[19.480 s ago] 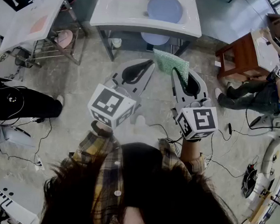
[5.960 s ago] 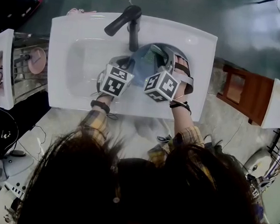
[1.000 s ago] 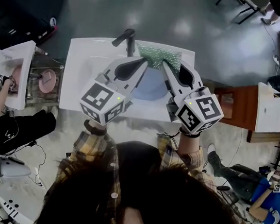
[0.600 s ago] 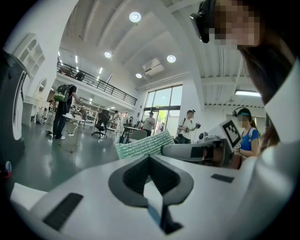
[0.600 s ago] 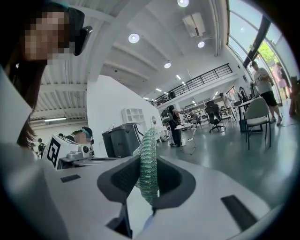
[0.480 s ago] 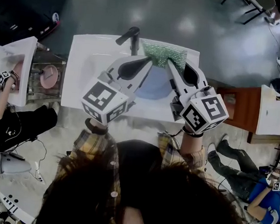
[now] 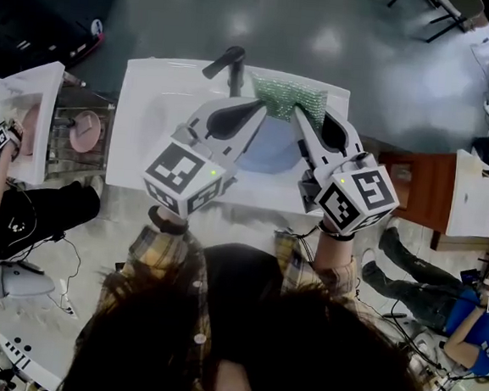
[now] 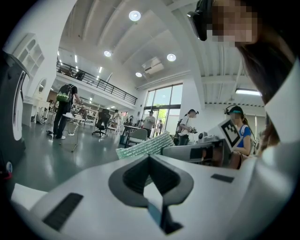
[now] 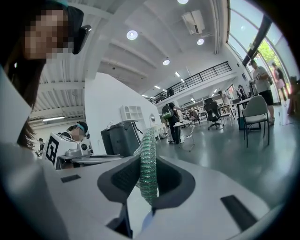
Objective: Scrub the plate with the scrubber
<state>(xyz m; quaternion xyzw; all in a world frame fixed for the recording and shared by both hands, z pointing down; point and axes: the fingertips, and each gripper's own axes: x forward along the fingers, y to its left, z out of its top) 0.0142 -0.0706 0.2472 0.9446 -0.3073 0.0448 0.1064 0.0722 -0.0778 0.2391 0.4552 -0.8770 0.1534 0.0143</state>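
White sink [image 7: 144, 130] lies beneath both your grippers, with the blue plate [image 7: 270, 150] in its basin. Your left gripper [image 7: 261, 108] has its fingers pressed together on nothing. Your right gripper [image 7: 301, 112] pinches the green scrubber [image 7: 285, 96] edge-on, well above the plate, so the next move is probably straight down.
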